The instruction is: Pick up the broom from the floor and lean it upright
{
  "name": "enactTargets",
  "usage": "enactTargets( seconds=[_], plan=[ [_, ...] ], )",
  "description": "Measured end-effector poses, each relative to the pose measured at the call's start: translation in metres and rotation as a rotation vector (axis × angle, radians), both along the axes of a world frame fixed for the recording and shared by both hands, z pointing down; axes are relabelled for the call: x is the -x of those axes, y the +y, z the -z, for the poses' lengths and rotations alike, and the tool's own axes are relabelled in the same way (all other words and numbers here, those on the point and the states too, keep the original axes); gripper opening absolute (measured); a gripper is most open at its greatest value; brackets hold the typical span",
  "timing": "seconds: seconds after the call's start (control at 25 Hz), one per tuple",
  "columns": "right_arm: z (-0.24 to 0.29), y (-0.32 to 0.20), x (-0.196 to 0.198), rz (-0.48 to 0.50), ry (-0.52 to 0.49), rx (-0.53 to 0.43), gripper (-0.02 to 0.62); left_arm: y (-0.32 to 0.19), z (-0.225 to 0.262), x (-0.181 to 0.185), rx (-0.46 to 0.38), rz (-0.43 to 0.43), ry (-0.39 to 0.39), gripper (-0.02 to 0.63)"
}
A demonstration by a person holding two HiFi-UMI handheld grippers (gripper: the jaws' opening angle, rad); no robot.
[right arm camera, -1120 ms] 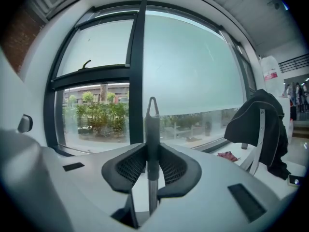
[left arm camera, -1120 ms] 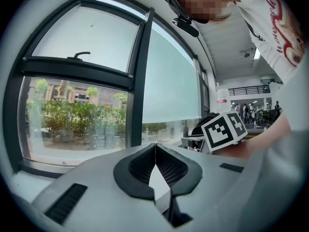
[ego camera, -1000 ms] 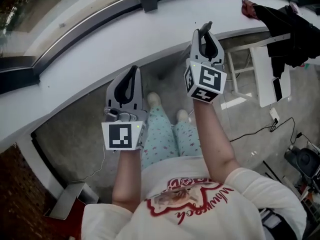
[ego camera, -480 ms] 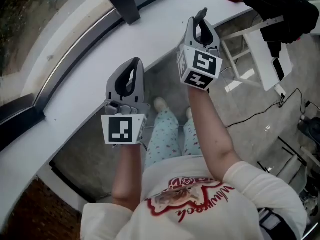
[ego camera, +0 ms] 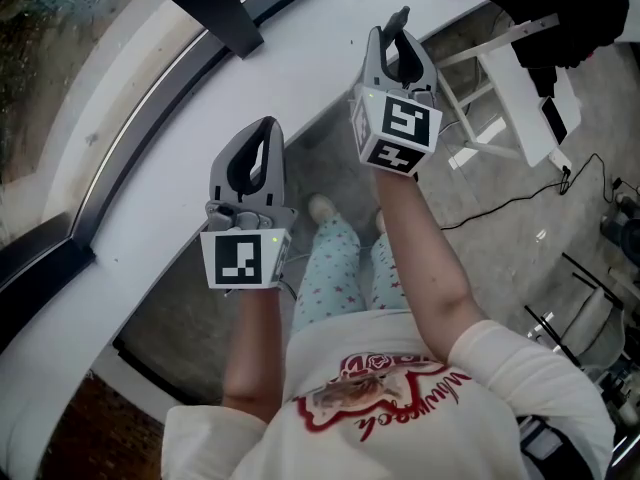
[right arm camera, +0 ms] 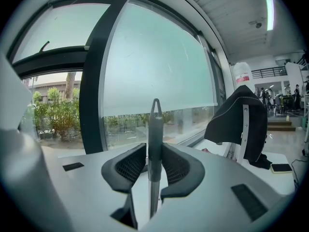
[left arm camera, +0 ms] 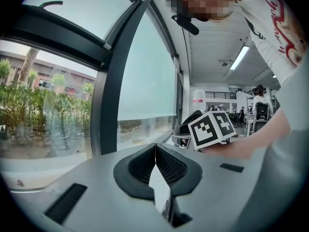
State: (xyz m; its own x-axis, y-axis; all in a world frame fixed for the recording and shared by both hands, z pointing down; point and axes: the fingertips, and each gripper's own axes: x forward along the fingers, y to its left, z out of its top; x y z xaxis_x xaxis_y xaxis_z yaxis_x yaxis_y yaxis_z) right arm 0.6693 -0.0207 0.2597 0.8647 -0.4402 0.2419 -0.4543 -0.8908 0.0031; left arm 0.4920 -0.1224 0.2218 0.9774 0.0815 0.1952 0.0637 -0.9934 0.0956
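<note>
Broom handle (right arm camera: 155, 124) stands upright in your right tongs (right arm camera: 154, 153), pinched just under its hanging loop (right arm camera: 155, 103). You've got the top end, and the brush end is out of sight below. That high grip looks meant to let you steer the tip toward the window frame (right arm camera: 94, 91) ahead, a likely leaning spot. Your left tongs (left arm camera: 155, 151) are pressed together on nothing and held alongside, free to steady the shaft.
</note>
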Motion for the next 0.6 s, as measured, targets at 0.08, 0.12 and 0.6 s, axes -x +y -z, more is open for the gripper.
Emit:
enactTargets(
  seconds=[0.08,0.12,0.6],
  plan=[
    [0.0,0.004,0.0,0.005,-0.011,-0.007,0.114,0.0,0.0,-0.002,-0.008,-0.01,-0.003,0.021],
    [0.0,0.006,0.0,0.012,-0.012,-0.009,0.126,0.0,0.0,-0.002,-0.009,-0.012,-0.004,0.021],
    [-0.004,0.032,0.01,0.094,0.014,0.025,0.202,0.019,-0.015,-0.005,0.007,-0.043,-0.027,0.021]
  ],
)
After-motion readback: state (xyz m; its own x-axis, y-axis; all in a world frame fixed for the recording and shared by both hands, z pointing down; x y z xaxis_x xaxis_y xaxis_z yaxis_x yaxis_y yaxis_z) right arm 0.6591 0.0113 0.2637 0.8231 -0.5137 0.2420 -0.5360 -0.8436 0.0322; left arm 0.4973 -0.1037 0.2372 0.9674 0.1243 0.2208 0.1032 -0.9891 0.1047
